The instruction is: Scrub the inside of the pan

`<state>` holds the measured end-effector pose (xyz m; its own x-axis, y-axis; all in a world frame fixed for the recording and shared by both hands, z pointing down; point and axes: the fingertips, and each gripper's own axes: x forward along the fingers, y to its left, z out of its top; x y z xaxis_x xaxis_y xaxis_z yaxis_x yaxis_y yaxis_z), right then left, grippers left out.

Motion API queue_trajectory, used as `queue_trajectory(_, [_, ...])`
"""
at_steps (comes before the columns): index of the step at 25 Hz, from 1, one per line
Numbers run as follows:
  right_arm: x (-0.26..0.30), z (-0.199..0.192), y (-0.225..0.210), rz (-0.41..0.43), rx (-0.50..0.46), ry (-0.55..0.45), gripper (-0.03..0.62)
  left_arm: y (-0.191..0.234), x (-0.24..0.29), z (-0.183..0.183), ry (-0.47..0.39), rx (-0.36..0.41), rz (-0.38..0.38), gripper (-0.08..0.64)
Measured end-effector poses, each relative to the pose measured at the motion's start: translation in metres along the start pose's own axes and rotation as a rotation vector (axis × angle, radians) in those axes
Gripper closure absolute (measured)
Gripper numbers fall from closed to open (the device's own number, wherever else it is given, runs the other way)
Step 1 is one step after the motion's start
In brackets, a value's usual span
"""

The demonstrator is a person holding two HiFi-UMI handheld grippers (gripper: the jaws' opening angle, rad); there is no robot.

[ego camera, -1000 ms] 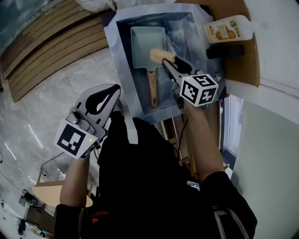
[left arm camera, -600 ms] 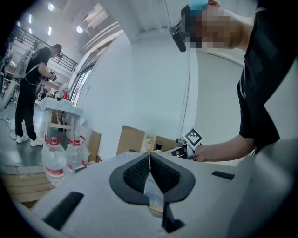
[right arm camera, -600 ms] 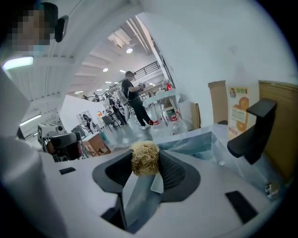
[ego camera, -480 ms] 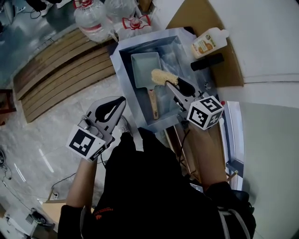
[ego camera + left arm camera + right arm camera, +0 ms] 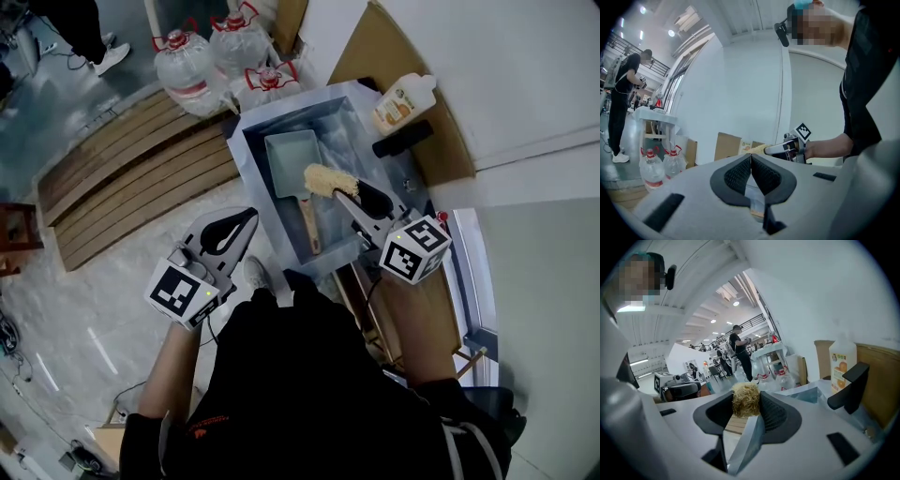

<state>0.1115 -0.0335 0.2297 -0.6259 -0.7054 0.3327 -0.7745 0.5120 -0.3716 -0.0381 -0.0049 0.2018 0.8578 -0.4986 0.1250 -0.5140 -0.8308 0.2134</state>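
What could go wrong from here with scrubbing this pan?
The pan lies loose in the sink, and the left gripper is shut on nothing, away from it: scrubbing may push the pan around. The right gripper clamps the fibre scrubber by its soft bundle, which might twist or slip under pressure.

We see the head view lit evenly by soft indoor light, and shadows there are faint. The steel sink (image 5: 255,169) has a dull sheen, the floor (image 5: 66,281) carries pale streaks of glare, and the black clothing (image 5: 309,375) loses all detail. The wooden slats (image 5: 131,187) bow toward the edges. Both gripper views are fisheye rounds with black corners. Ceiling lamps (image 5: 671,33) burn out to white spots. The scrubber (image 5: 746,399), close to the lens, looks sharp.
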Motion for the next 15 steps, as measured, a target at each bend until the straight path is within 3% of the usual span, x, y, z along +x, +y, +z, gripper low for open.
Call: queue_trajectory(15, [-0.011, 0.028, 0.018, 0.026, -0.048, -0.052, 0.422, 0.003, 0.012, 0.015, -0.022, 0.025, -0.023, 0.54])
